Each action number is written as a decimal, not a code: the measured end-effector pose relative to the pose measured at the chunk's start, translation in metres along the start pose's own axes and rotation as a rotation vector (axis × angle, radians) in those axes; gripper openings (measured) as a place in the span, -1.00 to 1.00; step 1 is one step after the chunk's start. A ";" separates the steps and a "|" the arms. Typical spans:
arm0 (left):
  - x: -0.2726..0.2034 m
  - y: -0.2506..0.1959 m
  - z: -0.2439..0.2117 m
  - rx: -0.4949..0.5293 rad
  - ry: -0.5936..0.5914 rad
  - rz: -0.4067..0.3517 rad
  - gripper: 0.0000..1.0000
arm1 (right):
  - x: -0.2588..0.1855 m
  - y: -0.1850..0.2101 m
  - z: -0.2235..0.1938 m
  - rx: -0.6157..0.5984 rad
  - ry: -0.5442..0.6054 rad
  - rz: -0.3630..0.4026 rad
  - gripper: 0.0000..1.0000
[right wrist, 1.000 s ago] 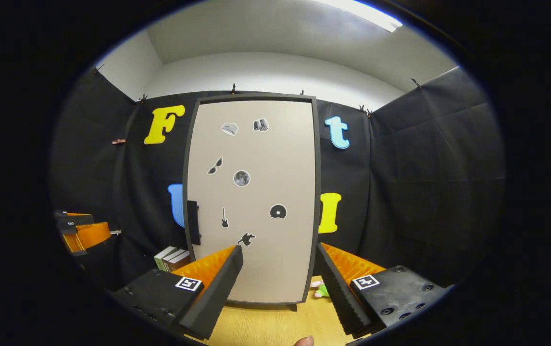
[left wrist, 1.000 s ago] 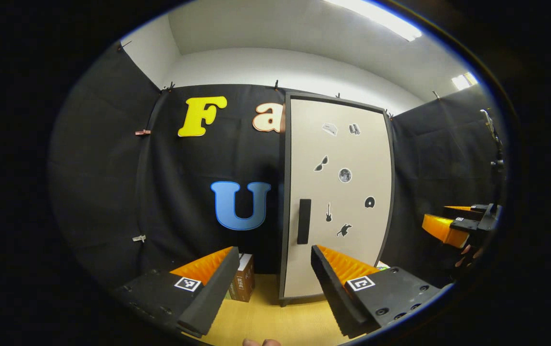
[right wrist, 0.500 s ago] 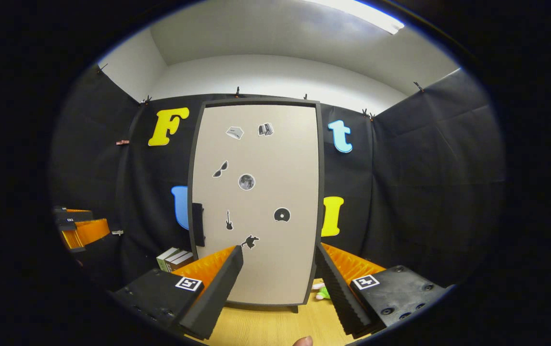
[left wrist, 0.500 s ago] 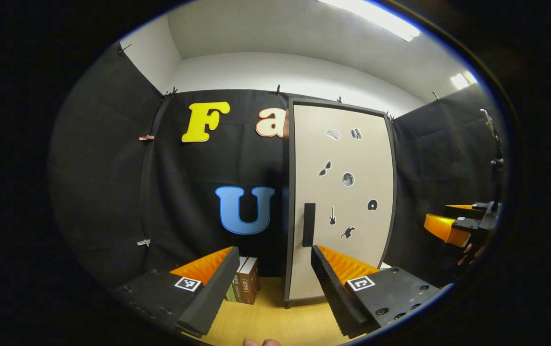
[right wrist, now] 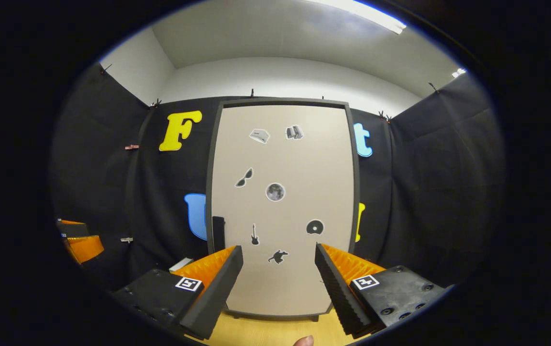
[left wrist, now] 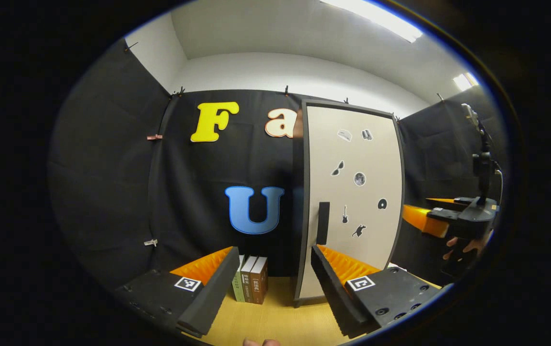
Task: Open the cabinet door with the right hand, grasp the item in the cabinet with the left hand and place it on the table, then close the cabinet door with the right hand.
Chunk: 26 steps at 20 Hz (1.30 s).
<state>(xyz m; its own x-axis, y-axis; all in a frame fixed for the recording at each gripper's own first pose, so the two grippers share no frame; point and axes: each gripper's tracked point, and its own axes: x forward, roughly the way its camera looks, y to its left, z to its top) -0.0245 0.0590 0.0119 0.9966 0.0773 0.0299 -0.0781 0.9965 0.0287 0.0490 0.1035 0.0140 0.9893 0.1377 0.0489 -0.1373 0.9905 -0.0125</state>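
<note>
A tall beige cabinet door with a dark frame and small stickers stands shut on the wooden table; its black handle is low on its left edge. In the left gripper view the same door and handle stand right of centre. My right gripper is open, facing the door's lower part, apart from it. My left gripper is open over the table with nothing between its fingers. The right gripper and the hand holding it appear at the far right of the left gripper view. The cabinet's inside is hidden.
Upright books stand on the wooden table just left of the cabinet. The left gripper appears at the left edge of the right gripper view. Black cloth walls close in behind and on both sides.
The right gripper has come nearer the door and shifted left, so the door looks larger and further right. The left gripper view has swung left, uncovering more of the books.
</note>
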 end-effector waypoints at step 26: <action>-0.013 0.072 -0.031 -0.027 0.050 0.071 0.89 | 0.178 0.122 -0.104 0.066 0.181 0.008 -0.29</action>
<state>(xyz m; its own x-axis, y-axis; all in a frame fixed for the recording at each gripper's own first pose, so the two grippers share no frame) -0.0423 0.1310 -0.0170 0.9887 0.1484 -0.0192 -0.1484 0.9889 0.0015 0.2138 0.2487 -0.0830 0.9802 0.1479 -0.1316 -0.1420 0.9884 0.0532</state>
